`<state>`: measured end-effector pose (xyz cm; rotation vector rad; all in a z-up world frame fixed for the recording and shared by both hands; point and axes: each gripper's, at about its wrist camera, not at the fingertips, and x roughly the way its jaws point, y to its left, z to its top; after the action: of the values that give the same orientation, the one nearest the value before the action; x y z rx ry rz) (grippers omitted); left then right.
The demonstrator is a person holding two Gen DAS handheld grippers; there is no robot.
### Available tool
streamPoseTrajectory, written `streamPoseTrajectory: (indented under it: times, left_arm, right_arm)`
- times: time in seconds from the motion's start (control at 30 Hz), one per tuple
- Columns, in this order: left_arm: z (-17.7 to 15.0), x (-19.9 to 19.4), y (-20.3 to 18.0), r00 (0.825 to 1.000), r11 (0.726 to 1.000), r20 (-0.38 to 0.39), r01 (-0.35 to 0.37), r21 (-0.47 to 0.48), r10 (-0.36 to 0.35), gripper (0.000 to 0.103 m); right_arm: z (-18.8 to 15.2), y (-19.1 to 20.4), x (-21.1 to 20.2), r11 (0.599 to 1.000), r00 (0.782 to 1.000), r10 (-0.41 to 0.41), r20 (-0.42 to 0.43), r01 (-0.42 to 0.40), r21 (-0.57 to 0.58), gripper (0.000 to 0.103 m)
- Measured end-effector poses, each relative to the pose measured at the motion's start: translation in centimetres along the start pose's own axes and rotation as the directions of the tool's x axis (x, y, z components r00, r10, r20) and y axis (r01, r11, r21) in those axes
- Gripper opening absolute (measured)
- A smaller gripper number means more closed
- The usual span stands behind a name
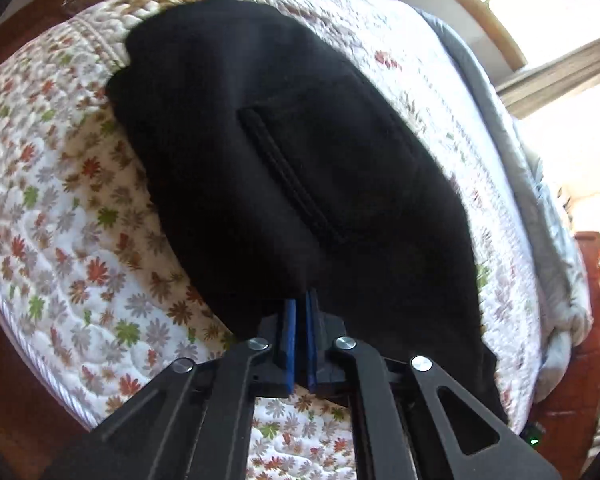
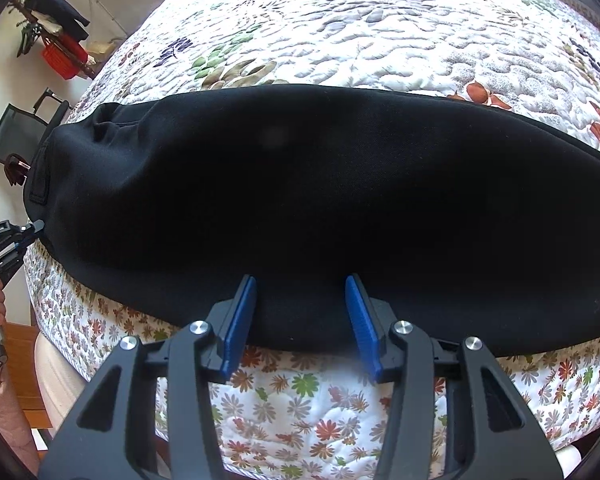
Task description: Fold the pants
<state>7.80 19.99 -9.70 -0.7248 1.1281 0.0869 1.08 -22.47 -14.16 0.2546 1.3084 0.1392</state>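
Observation:
Black pants (image 1: pixel 284 168) lie lengthwise on a floral quilted bed (image 1: pixel 60 208), a stitched pocket facing up. My left gripper (image 1: pixel 300 300) is shut on the near edge of the pants, its blue pads pinching the fabric. In the right wrist view the pants (image 2: pixel 300 184) stretch across the bed (image 2: pixel 340 28) from left to right. My right gripper (image 2: pixel 300 280) is open, its blue fingers (image 2: pixel 240 320) over the near edge of the pants, nothing held. The left gripper also shows in the right wrist view (image 2: pixel 36 226) at the far left, at the pants' end.
A grey blanket (image 1: pixel 540 184) lies along the far side of the bed by a bright window. A red basket (image 2: pixel 62 60) and clothes hang on the wall at left, with a black chair (image 2: pixel 16 132) below. Wooden floor (image 1: pixel 4 360) surrounds the bed.

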Motion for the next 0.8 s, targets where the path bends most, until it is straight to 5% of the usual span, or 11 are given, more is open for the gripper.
streamPoseTrajectory:
  times: [0.17, 0.27, 0.37, 0.6, 0.8]
  left_arm:
    - [-1.6, -2.1, -0.2, 0.998, 0.999, 0.056, -0.027, 0.026, 0.026, 0.003]
    - [-2.6, -0.1, 0.9, 0.995, 0.995, 0.008, -0.095, 0.041, 0.095, 0.003]
    - [-2.6, 0.8, 1.2, 0.996, 0.996, -0.007, -0.085, 0.043, 0.085, 0.004]
    - [-3.0, -4.2, -2.4, 0.994, 0.988, 0.080, -0.085, 0.132, 0.075, 0.032]
    - [-2.7, -2.7, -7.1, 0.997, 0.962, 0.073, -0.044, 0.270, 0.025, 0.036]
  right_arm:
    - [0.1, 0.0, 0.0, 1.000, 1.000, -0.001, -0.002, 0.001, -0.001, 0.047]
    - [0.1, 0.1, 0.1, 1.000, 1.000, -0.007, -0.002, 0.007, -0.003, 0.048]
    - [0.3, 0.4, 0.2, 1.000, 1.000, -0.015, -0.007, 0.015, -0.016, 0.050]
    - [1.0, 1.6, -1.9, 0.997, 0.999, 0.011, 0.031, -0.009, -0.072, 0.050]
    - [3.9, 5.6, -4.4, 0.970, 0.987, 0.132, 0.094, -0.109, -0.217, 0.050]
